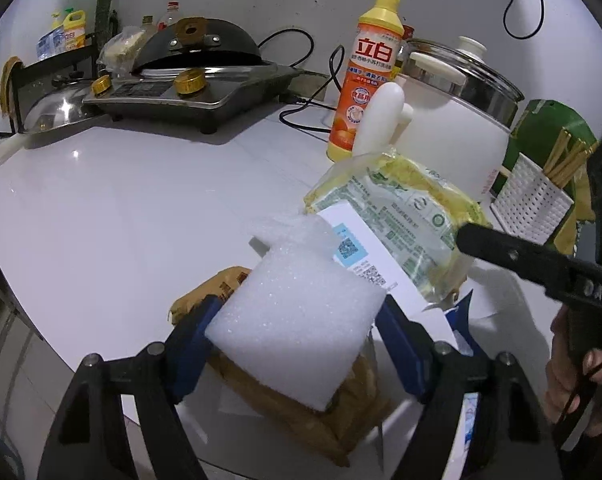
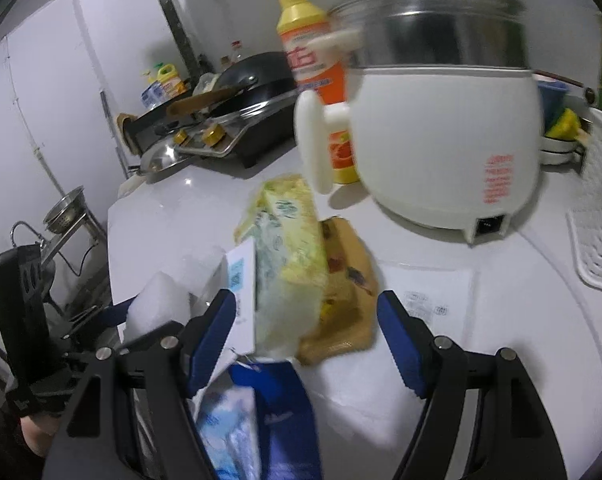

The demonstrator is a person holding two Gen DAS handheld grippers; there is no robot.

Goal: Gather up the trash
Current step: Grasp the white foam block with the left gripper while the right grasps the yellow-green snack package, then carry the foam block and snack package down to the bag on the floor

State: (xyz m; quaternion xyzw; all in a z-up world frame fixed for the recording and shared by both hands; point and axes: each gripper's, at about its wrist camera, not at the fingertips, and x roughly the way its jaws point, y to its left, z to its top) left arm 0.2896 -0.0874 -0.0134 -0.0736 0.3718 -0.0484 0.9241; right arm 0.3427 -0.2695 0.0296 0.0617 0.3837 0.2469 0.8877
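The left gripper (image 1: 297, 328) clamps a white foam block (image 1: 297, 320), pebbly-surfaced and square-cut, above a brown wrapper (image 1: 301, 412) at the near edge of the white counter (image 1: 121, 208). Just right lie a white card (image 1: 365, 256) printed with QR codes and a yellow-green packet (image 1: 401, 208) with small unreadable print. The orange bottle (image 1: 365, 76) reads "立白". The right gripper (image 2: 307, 312) stands wide open over the packet, a blue pouch (image 2: 269, 412) below. Bare counter spreads leftward.

On the white tabletop (image 1: 121, 208) an orange dish-soap bottle (image 1: 365, 76) stands just beside a white electric cooker (image 1: 453, 136), with a stove (image 1: 189, 92) and what looks like a chopstick basket (image 1: 533, 200) nearby.
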